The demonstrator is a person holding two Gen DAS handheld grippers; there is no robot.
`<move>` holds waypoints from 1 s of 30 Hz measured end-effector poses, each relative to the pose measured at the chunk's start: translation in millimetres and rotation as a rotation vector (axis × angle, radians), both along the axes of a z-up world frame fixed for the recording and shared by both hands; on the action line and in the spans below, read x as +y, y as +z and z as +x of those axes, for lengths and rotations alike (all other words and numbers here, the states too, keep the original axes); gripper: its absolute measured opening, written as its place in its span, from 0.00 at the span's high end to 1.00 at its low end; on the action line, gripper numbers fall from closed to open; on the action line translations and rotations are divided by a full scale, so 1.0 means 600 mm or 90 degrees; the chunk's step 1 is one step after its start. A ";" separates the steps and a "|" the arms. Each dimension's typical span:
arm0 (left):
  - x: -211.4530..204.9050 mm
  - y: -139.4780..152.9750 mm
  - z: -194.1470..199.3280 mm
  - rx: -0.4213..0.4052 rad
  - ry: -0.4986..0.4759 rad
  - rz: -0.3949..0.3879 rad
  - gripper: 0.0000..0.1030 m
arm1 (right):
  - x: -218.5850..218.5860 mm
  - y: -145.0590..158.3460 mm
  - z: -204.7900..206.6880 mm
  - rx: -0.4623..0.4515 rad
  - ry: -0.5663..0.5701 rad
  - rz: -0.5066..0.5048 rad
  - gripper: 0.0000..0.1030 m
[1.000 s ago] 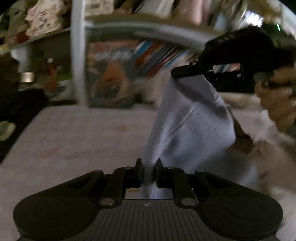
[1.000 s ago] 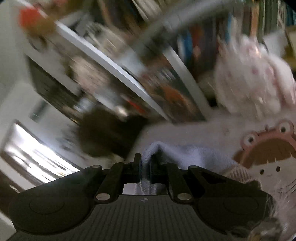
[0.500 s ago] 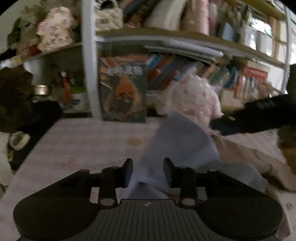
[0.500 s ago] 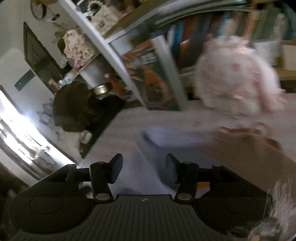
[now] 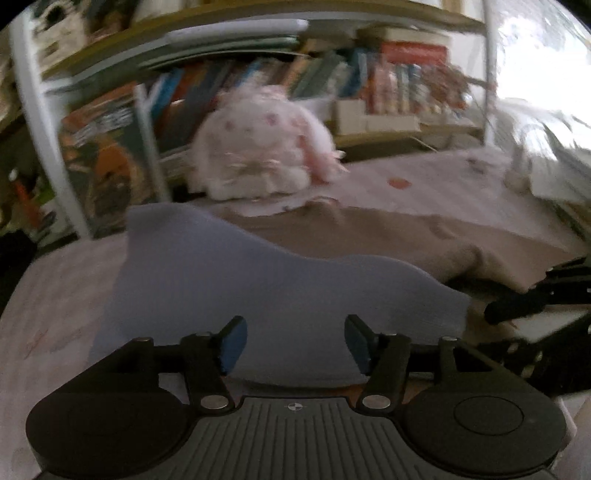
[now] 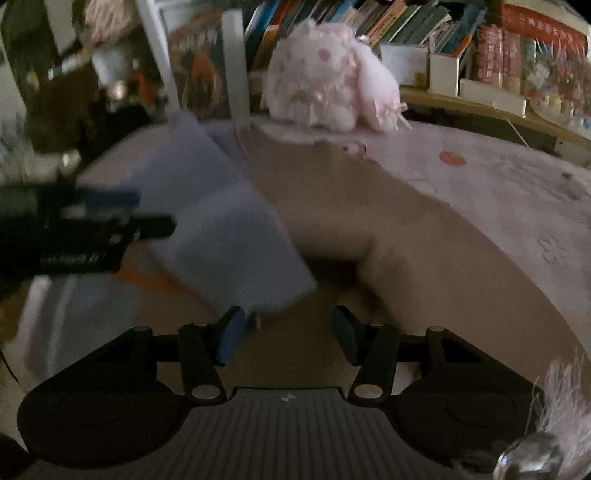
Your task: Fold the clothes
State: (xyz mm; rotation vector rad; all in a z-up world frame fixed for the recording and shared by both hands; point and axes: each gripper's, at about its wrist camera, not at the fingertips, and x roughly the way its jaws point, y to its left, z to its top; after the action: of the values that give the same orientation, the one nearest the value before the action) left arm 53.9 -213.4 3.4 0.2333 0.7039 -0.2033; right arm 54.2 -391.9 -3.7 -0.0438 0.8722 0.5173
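A light blue-grey garment (image 5: 258,273) lies folded over on the table, partly on top of a brown garment (image 5: 424,240). My left gripper (image 5: 293,341) is open just above the near edge of the blue cloth, with nothing between its fingers. In the right wrist view the same blue garment (image 6: 229,236) lies ahead and to the left, the brown garment (image 6: 406,240) spreads to the right, and my right gripper (image 6: 286,334) is open over the brown cloth at the blue garment's corner. The left gripper (image 6: 81,229) shows there as a blurred black shape at the left.
A pink-and-white plush toy (image 6: 328,85) sits at the back of the table against a bookshelf (image 6: 406,22) full of books. The table has a pale pink cover (image 6: 498,173) with small prints. The right gripper's black frame (image 5: 535,295) shows at the right edge of the left wrist view.
Both grippers were shut on the blue garment and held it up; they have since opened and let it drop onto the table, and both have drawn back and swung right.
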 end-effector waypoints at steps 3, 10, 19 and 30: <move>-0.043 -0.010 -0.015 -0.010 -0.061 0.028 0.40 | -0.006 -0.006 -0.023 0.000 0.015 -0.009 0.52; -0.120 -0.037 -0.044 -0.019 -0.167 0.141 0.37 | -0.014 -0.008 -0.044 -0.003 0.046 -0.056 0.53; -0.122 -0.030 -0.010 0.007 -0.129 0.122 0.36 | -0.021 -0.008 -0.063 0.010 0.084 -0.080 0.79; 0.064 0.083 0.020 -0.076 0.084 -0.005 0.96 | -0.042 -0.005 -0.065 0.051 0.074 -0.047 0.82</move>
State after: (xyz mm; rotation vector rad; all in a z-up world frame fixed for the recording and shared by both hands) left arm 65.9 -175.1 52.9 0.1890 0.5977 -0.0655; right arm 15.1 -417.4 -6.7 -0.1431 0.9717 0.5989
